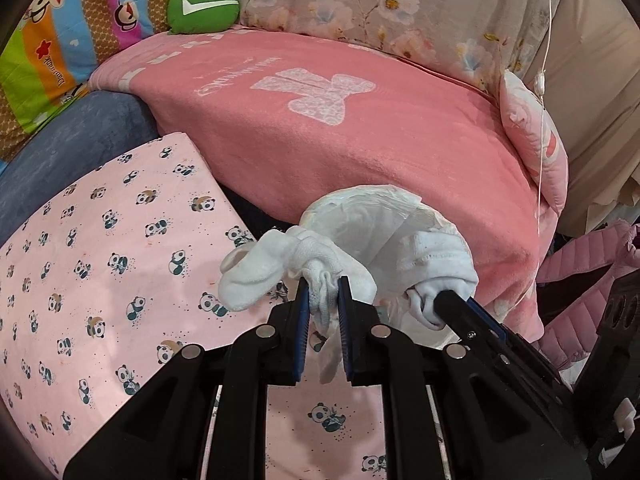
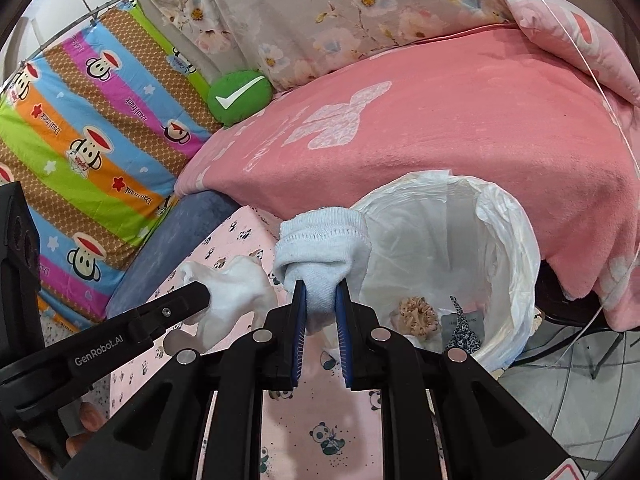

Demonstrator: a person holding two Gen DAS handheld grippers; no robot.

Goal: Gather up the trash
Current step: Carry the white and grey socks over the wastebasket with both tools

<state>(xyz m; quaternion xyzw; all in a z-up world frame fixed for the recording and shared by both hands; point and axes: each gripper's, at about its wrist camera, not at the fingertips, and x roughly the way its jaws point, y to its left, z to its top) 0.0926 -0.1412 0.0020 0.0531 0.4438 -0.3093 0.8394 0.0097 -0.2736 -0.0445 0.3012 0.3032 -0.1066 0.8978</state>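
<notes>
Left wrist view: left hand-held gripper (image 1: 324, 294) pinches a white knitted sock (image 1: 256, 272). Right hand-held gripper (image 2: 322, 300) clamps a pale-blue ribbed sock (image 2: 320, 248) beside the white plastic-lined bin (image 2: 516, 240).

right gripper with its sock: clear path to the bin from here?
Probably yes. The right gripper is shut on its sock, the bin sits open just to its right, and nothing stands between them.

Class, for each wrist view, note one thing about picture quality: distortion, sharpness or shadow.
Left wrist view: fisheye bends the pink blanket into a curve, corners dark. Right wrist view: the bin liner is sharp and evenly lit, no glare.
</notes>
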